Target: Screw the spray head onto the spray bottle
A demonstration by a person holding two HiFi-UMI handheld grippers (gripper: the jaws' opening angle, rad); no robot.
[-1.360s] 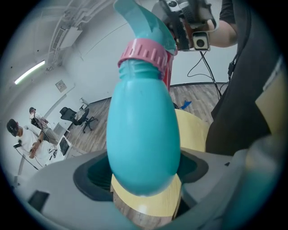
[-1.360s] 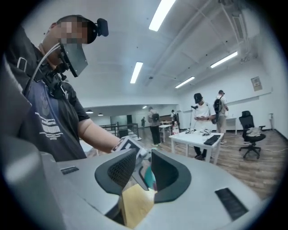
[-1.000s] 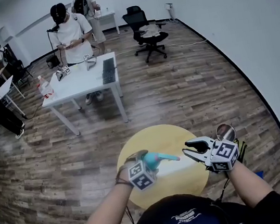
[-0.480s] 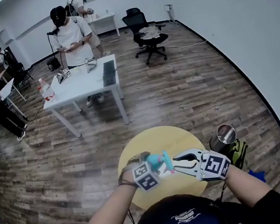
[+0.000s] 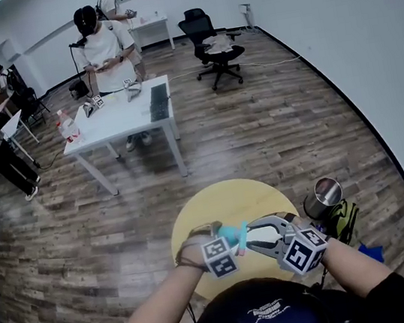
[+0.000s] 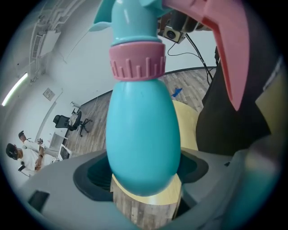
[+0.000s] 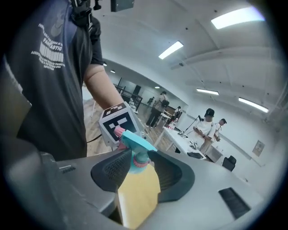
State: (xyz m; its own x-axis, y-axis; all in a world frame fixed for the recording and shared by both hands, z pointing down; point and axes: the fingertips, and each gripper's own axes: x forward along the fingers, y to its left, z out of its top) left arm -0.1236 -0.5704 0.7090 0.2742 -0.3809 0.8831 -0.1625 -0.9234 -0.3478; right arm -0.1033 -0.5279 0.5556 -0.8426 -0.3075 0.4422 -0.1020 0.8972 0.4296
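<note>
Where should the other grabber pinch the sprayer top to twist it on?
Pinch the pink ribbed ring under the spray head, coming in from the side. It is round and ridged, so it should turn without slipping; the trigger sticks out. The left gripper holds the bottle. The right gripper has jaws that have just been opening, the head between their tips.

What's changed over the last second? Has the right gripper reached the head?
The right gripper swung left to the bottle, rolling as it went. Its jaws have just been opening and now stand either side of the spray head, not pressing it. Unchanged: the left gripper stays shut on the bottle above the table; the cup hasn't moved.
</note>
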